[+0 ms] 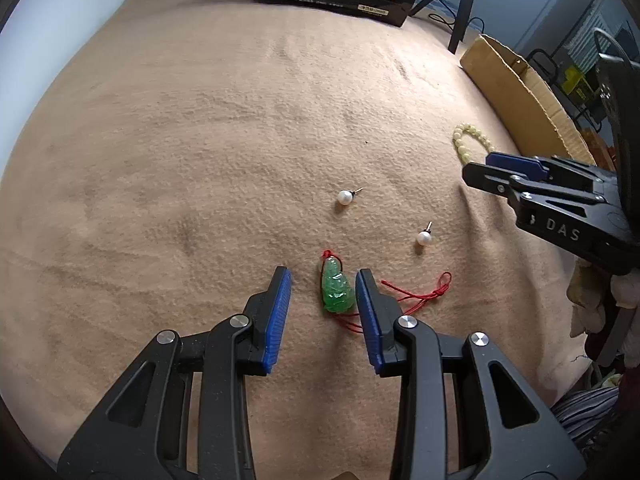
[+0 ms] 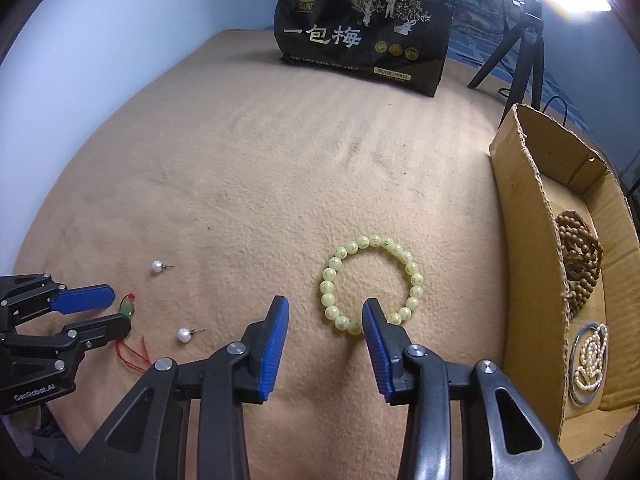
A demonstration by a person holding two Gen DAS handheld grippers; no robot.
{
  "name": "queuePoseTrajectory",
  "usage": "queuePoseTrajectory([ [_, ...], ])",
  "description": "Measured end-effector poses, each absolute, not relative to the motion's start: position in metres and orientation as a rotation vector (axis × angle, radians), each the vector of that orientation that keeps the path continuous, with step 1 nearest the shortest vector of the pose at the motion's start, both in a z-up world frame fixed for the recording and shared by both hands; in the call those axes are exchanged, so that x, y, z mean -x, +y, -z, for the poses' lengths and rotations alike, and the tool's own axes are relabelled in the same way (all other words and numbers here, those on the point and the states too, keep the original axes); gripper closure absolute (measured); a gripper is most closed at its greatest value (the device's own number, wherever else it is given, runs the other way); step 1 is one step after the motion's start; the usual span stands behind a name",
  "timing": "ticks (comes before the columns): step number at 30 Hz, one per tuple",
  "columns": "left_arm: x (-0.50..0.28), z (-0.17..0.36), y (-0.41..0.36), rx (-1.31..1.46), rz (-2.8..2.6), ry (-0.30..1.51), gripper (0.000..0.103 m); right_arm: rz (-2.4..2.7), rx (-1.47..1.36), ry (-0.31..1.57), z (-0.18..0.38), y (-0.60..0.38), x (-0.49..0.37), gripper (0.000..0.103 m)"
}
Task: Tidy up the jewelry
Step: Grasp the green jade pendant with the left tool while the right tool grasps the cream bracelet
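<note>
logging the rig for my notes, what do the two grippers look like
Both match: black plastic frames with triangular cut-outs and round silver pivot bolts, each with two flat fingers faced in ribbed blue pads. The left gripper carries white "GenRobot.AI" lettering on its side; the right gripper shows "DAS". No cables or sleeves visible.

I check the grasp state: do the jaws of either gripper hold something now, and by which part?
Nothing is held. The left gripper stands open around the jade pendant; the right gripper is open at the bead bracelet.
</note>
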State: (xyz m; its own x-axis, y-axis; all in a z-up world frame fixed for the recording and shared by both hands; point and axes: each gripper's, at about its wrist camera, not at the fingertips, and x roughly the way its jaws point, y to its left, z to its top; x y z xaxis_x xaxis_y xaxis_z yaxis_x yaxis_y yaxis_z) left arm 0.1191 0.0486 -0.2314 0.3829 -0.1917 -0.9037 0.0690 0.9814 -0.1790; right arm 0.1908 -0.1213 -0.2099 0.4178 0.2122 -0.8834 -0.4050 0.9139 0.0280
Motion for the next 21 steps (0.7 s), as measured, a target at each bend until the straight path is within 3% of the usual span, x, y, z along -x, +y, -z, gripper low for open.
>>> queuePoseTrajectory([
  [7,-0.1233,0.2352,0.0424,0.077,0.142,1.17,0.088,-0.386,0.23,1.081,0.2181,-0.1157,-0.1953,0.069],
  [11,-0.1245,0.2351,0.0447,0.093,0.139,1.171,0.088,-0.391,0.238,1.084,0.2195,-0.1158,-0.1964,0.077],
  [14,-0.1242,0.2346,0.0441,0.086,0.138,1.168,0.088,-0.403,0.222,1.088,0.2188,-0.119,-0.1963,0.093],
  [21,-0.1221,0.2282,0.0493,0.103,0.123,1.158,0.088,-0.415,0.225,1.072,0.2137,-0.1194,-0.191,0.098],
])
